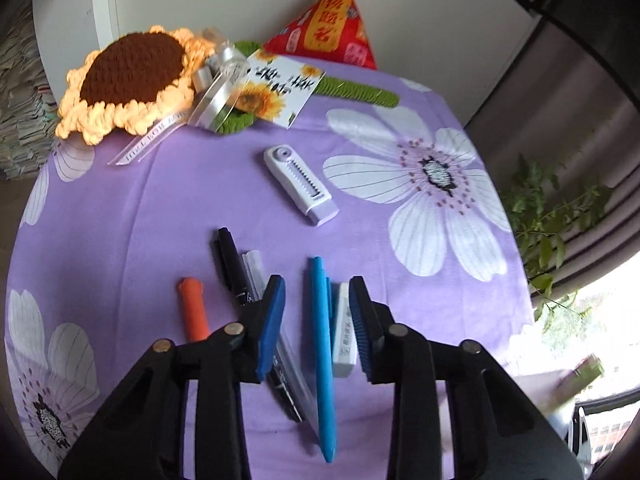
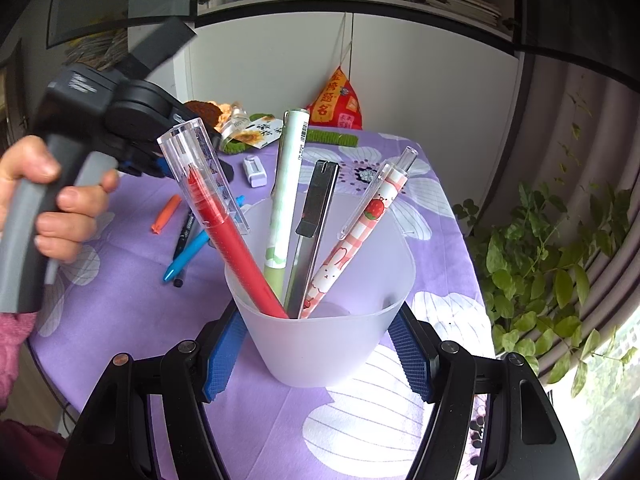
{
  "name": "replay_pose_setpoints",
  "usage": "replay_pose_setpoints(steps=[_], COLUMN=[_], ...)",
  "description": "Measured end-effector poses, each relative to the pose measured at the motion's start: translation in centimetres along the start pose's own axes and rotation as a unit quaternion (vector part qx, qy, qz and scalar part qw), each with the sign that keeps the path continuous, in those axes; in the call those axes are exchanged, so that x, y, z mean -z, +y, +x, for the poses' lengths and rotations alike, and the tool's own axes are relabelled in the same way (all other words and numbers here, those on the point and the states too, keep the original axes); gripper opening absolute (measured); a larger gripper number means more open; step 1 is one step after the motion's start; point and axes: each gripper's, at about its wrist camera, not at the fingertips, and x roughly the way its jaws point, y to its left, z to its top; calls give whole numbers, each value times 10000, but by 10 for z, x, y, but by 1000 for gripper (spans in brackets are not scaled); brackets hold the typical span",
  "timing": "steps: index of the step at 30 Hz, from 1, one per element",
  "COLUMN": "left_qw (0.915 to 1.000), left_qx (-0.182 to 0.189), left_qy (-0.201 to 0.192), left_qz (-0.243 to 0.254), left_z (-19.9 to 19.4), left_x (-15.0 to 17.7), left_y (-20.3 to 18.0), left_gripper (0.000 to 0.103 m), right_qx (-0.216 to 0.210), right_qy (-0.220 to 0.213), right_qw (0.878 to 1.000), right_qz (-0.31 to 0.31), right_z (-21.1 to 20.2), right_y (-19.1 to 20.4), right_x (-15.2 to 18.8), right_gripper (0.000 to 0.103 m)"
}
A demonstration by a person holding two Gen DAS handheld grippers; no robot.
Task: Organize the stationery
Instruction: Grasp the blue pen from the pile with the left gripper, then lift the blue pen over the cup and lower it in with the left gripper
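1. Right gripper [image 2: 318, 354]: its blue pads press both sides of a frosted plastic cup [image 2: 320, 340] standing on the purple flowered tablecloth [image 2: 360, 432] near the table's near edge.
2. Cup contents, all leaning on the rim: a red pen with a clear cap [image 2: 228, 224], a pale green pen [image 2: 284, 196], a grey and black clip pen [image 2: 312, 232], and a pink checked rabbit pen [image 2: 352, 240].
3. Left gripper [image 1: 316, 320]: jaws spread, nothing pinched; it hangs over the loose items. A blue pen [image 1: 322, 344] lies on the cloth between the pads, apart from both. A hand [image 2: 52, 204] holds this gripper's grey handle.
4. Loose items toward the table's left side: an orange pen cap [image 1: 194, 310], a black marker [image 1: 232, 264] beside a clear pen [image 1: 256, 266], both partly hidden by the left pad, and a white eraser [image 1: 344, 330] just beside the blue pen.
5. Mid-table, with bare cloth around it: a white and lilac correction tape [image 1: 300, 184].
6. Far edge: a crocheted sunflower [image 1: 132, 80] with a printed card [image 1: 276, 88]; a red pouch [image 1: 332, 28] against the wall. Label text is unreadable.
7. A potted plant [image 2: 540, 264] stands beyond the table's right edge.
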Motion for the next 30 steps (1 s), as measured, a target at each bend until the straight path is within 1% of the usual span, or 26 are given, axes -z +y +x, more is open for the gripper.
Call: replay_pose_setpoints(steps=[2,3,7,9,14,15,21,23,25,27,30], left_qw=[9997,9994,9992,9993,9985,9986,9968,9967,9962,9966,9990], left_qx=[-102,-112,-63,-101,-388,-456,-742,-720,-743,-703,-285], left_qy=[113,144,215,207,356,262,248,274,279,289,349], left_qz=[-175,-280,-337,-281,-175,-115,167,253,360,328,40], left_z=[10,13,19,20,33,32,36,37,38,37,27], left_x=[-4,-6,-11,-12,-8,-7,-5,-4,-2,-2,-3], left_y=[4,6,5,2,-2,-4,-14,-18,-21,-20,-13], left_gripper=[23,23,23,23,23,23,23,9,8,8,8], right_qx=[-4,-12,-29,-40,-58,-64,-75,-74,-76,-72,-73], right_qy=[-5,-7,-15,-19,-22,-26,-37,-38,-39,-42,-43], right_qw=[10000,10000,10000,10000,10000,10000,10000,10000,10000,10000,10000], right_qz=[1,4,-3,-3,-1,-2,8,6,10,11,6], right_z=[0,0,-2,-2,-1,-1,-1,-1,-1,-1,-1], right_y=[0,0,0,0,-1,-1,-2,-1,-2,-1,-2], right_x=[0,0,2,1,0,1,0,0,0,0,0], right_gripper=[71,71,71,71,71,71,71,71,71,71,71])
